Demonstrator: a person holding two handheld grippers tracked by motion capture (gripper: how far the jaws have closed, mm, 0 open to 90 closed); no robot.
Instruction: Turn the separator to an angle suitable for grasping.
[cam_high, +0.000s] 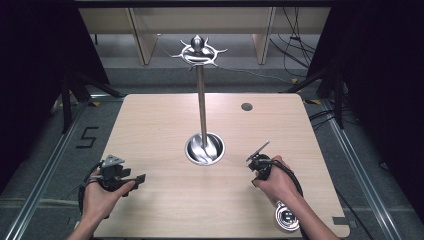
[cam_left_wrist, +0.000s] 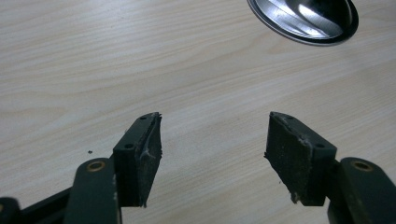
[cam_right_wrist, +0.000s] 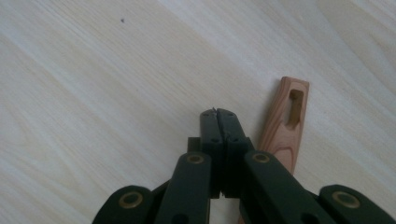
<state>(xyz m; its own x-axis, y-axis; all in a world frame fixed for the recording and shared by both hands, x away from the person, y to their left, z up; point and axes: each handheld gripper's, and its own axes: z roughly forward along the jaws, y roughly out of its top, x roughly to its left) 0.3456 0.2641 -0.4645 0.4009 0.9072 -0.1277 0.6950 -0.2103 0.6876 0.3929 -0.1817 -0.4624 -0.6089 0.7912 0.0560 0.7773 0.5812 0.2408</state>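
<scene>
Jaws of the left gripper (cam_left_wrist: 212, 149) stand apart over bare table (cam_high: 165, 120), nothing between them. We find the right gripper (cam_right_wrist: 218, 114) with jaws pressed together, empty; one wooden handle (cam_right_wrist: 285, 126) with a slot in it lies flat just beside them, its far end hidden under the gripper. Between the two hands we count one steel stand (cam_high: 201, 100): round dish base, upright pole, hooked crown. Nothing hangs there. One round metal object (cam_high: 286, 220) sits near the table's edge.

Pale wood-grain table (cam_high: 165, 120), shiny silver stand (cam_high: 202, 107) with mirrored round base, reddish-brown wooden handle (cam_right_wrist: 284, 126) with darker grain streaks, black right gripper (cam_right_wrist: 218, 116), black left gripper (cam_left_wrist: 212, 149), brass-coloured rivets
</scene>
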